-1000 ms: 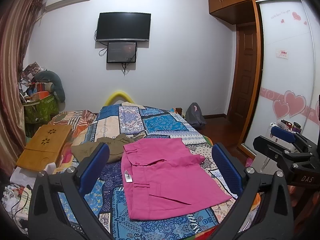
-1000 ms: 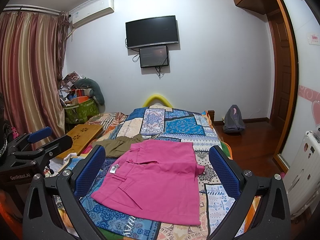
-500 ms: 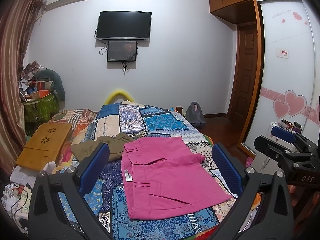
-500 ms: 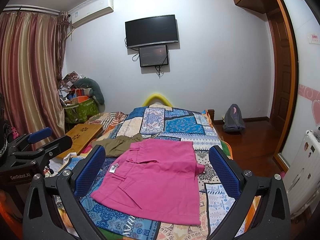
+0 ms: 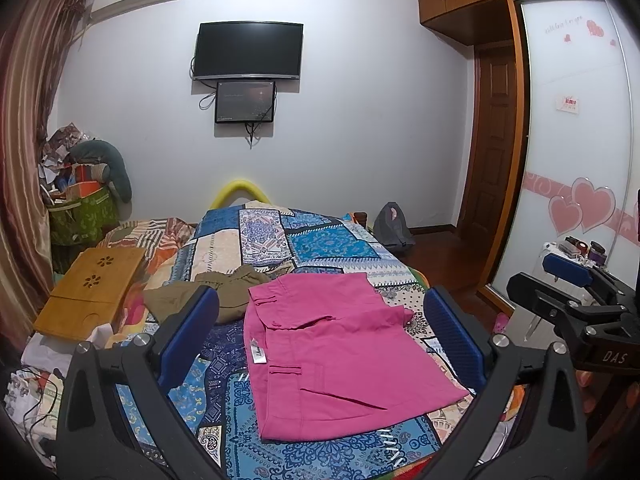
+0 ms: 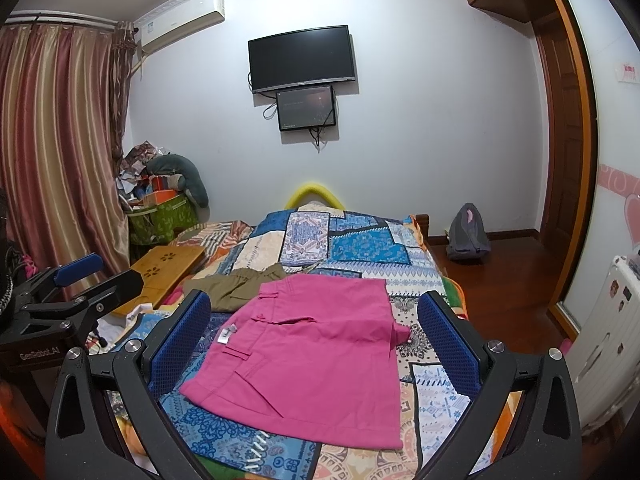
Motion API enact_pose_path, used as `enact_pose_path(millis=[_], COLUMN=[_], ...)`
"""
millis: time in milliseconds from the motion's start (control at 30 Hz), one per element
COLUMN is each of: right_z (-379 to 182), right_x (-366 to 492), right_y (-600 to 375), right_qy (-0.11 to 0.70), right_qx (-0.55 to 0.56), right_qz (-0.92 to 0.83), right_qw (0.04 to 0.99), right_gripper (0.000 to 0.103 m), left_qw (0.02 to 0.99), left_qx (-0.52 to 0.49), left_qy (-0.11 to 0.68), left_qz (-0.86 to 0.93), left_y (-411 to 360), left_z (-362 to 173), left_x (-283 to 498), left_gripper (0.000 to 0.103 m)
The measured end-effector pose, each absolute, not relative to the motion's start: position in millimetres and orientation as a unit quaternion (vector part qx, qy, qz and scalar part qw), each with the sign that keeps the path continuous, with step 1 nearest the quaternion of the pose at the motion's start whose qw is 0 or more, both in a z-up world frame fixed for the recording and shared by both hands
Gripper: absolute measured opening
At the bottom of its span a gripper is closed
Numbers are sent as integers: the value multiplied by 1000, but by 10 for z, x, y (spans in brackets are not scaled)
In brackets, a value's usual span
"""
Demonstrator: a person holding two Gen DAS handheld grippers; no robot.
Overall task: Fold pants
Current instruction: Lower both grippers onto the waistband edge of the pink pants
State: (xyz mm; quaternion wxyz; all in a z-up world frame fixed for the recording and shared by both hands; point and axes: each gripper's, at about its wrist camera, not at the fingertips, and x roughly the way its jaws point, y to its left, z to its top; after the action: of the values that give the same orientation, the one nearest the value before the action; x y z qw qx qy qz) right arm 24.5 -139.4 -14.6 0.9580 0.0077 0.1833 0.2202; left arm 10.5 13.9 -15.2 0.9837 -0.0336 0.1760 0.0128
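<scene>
Pink pants [image 5: 336, 352] [image 6: 316, 352] lie folded flat on the patchwork bedspread [image 5: 320, 240] [image 6: 356, 244], waistband to the left with a white label showing. My left gripper [image 5: 320, 332] hovers above the near end of the bed, open, with nothing between its blue pads. My right gripper [image 6: 314, 332] is open too and holds nothing; it is held to the right of the left one, and it also shows at the right edge of the left wrist view [image 5: 568, 280]. The left gripper likewise appears at the left of the right wrist view [image 6: 76, 276]. Both are well clear of the pants.
An olive-brown garment [image 5: 208, 292] [image 6: 244, 284] lies bunched just beyond the pants on the left. A wooden lap table [image 5: 92, 292] rests at the bed's left side. Clutter and a green bin [image 5: 80, 216] fill the left corner. A grey backpack [image 6: 466, 236] sits on the floor.
</scene>
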Motion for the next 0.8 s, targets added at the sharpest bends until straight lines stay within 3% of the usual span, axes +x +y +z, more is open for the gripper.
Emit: enact_pose_path(millis=[367, 800], right_z=[-295, -600], right_x=[468, 1410], right_y=[-1457, -1713], right_qy=[207, 269], right_qx=[8, 6], right_qz=[199, 173], right_qw=[958, 947], right_gripper=[103, 103], left_qw=[981, 953], left_qx=[-22, -7], left_qy=[191, 296], left_qz=[21, 68], left_y=[160, 799], left_z=[-281, -839], left_x=[377, 1626], left_gripper=[103, 103])
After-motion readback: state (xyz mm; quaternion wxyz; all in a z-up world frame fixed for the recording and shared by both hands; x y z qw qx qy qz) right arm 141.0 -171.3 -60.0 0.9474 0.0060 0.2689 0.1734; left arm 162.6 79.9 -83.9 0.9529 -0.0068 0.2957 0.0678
